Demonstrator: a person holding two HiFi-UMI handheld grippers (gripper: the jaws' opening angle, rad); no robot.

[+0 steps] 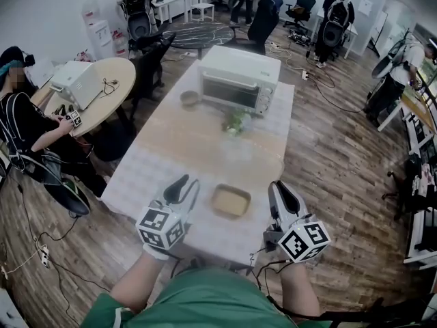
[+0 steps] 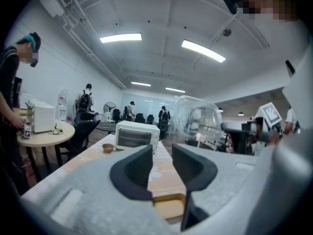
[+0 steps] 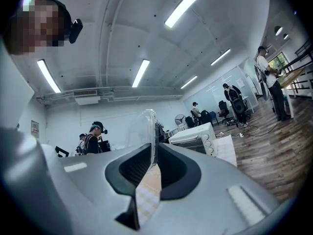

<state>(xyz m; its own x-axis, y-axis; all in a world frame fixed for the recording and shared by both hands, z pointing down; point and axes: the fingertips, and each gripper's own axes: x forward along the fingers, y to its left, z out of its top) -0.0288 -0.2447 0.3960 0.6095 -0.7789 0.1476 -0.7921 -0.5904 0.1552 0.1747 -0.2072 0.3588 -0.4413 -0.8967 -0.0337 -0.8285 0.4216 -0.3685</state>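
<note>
Two tools over table, head view: left gripper, right gripper, tray between.
Left gripper view: jaws apart, empty.
Right gripper view: jaws clamped on clear lid rim, above table.
Lid light, slippery, bendy; hold rim.

The room is lit brightly and evenly by long ceiling strips, which are blown out to white glare in both gripper views. Only soft shadows are cast beside the bench. Faint reflections are carried by the clear dome pinched in the right gripper. Edges are bent by fisheye distortion, corners are vignetted black, and the nearest surfaces are blurred.
</note>
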